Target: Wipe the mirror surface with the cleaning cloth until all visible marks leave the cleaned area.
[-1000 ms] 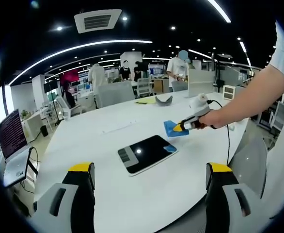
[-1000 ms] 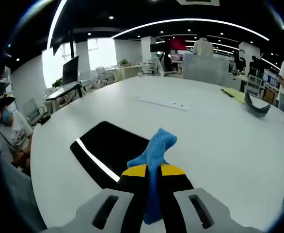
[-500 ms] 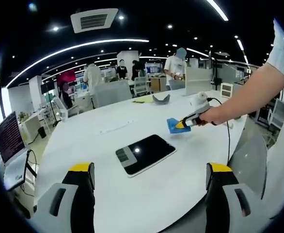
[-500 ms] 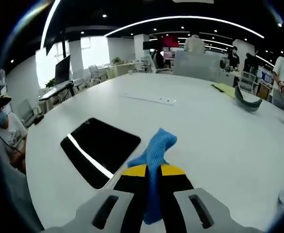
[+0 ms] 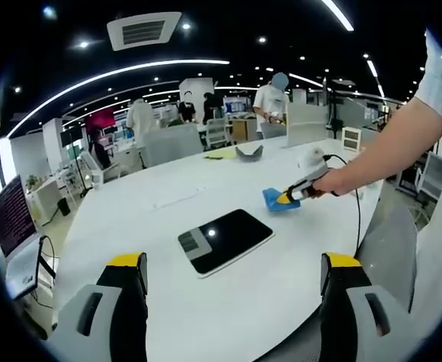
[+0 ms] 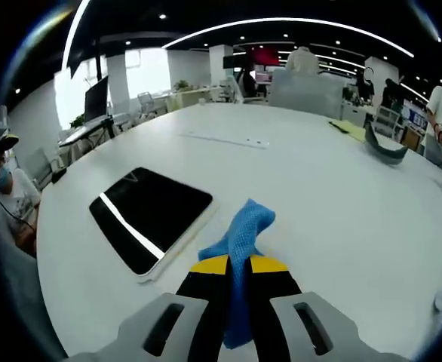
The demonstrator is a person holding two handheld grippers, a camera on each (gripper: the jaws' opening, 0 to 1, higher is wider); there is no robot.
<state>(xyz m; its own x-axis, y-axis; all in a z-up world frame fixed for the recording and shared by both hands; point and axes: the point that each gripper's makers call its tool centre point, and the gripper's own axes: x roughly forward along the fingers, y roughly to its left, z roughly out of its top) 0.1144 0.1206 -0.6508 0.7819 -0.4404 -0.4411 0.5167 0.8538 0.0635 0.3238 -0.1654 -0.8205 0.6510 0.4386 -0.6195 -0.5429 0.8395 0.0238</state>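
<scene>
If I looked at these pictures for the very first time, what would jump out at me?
Probably the bright blue cleaning cloth, pinched in the right hand-held gripper above the big white table. Next, the dark shiny mirror lying flat on the table beside the cloth, with ceiling lights reflected in it. The left hand-held gripper is open with nothing between its yellow-tipped jaws.

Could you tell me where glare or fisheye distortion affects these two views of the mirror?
In the left gripper view the mirror carries one small ceiling-light spot, and the table edge bows strongly; in the right gripper view a bright light strip runs across the mirror, and the blue cloth in the right gripper looks sharp.
</scene>
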